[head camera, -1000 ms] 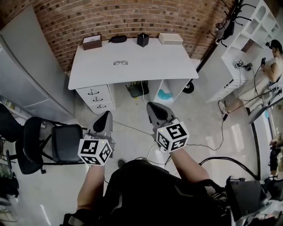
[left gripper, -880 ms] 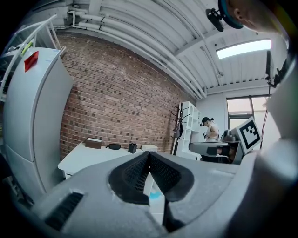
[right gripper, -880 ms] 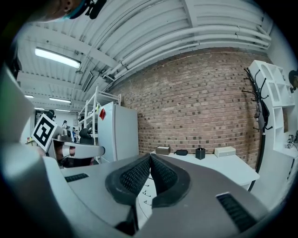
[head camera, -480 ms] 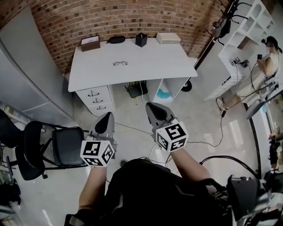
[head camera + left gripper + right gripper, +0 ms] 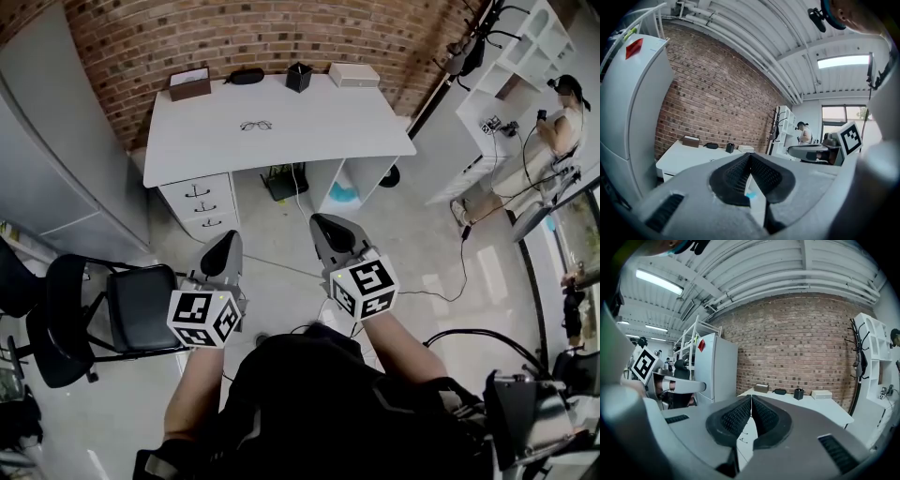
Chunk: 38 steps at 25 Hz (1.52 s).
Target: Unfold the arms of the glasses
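Observation:
The glasses [image 5: 255,125], thin and dark-framed, lie on the white desk [image 5: 319,131] far ahead of me, well out of reach of both grippers. My left gripper [image 5: 225,248] is held over the floor, its jaws shut with nothing between them. My right gripper [image 5: 330,228] hangs beside it, also shut and empty. The left gripper [image 5: 750,157] shows its ribbed pads pressed together in its own view. In the right gripper view the right gripper [image 5: 751,399] points at the desk with its pads touching.
Along the desk's back edge by the brick wall stand a brown box [image 5: 189,84], a black case [image 5: 246,77], a black cup [image 5: 299,77] and a white box [image 5: 354,75]. A black chair [image 5: 112,309] stands at the left. White shelves [image 5: 506,84] and a person [image 5: 562,108] are at the right. Cables cross the floor.
The desk has slid slightly up and left in the head view as the person and both grippers shift across the floor. Both grippers stay shut and empty.

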Motion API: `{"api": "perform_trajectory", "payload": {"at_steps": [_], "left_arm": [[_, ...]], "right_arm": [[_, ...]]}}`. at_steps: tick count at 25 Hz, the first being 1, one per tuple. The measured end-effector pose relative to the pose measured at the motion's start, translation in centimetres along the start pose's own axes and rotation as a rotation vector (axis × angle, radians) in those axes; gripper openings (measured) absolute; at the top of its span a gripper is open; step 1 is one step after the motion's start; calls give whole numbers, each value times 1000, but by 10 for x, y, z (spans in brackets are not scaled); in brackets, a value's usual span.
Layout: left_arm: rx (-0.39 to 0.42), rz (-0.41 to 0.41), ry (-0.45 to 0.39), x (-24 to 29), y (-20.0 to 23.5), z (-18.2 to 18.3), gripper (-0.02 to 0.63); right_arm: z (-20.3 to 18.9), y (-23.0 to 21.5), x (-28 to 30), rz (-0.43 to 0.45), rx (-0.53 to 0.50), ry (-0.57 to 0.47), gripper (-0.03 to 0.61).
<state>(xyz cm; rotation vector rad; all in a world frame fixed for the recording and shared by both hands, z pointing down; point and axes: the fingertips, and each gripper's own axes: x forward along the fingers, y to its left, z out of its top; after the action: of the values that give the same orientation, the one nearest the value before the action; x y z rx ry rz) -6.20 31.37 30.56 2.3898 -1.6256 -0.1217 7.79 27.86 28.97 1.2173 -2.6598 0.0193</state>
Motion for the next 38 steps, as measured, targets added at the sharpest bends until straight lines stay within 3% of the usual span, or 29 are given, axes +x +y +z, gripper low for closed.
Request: {"api": "perform_trajectory", "payload": {"at_steps": [6, 15, 23, 29, 38], "left_arm": [[3, -19, -29, -5, -1, 7, 11], [9, 24, -20, 13, 16, 9, 11], [15, 80, 0, 57, 34, 13, 11], [17, 66, -9, 105, 39, 24, 11], [4, 112, 18, 173, 59, 29, 11]], "right_arm": [[3, 3, 3, 1, 4, -5, 9], [3, -6, 32, 58, 16, -35, 9], [1, -49, 74, 71, 67, -36, 9], [5, -91, 111, 77, 76, -29, 9], [10, -141, 159, 130, 74, -15, 9]]}}
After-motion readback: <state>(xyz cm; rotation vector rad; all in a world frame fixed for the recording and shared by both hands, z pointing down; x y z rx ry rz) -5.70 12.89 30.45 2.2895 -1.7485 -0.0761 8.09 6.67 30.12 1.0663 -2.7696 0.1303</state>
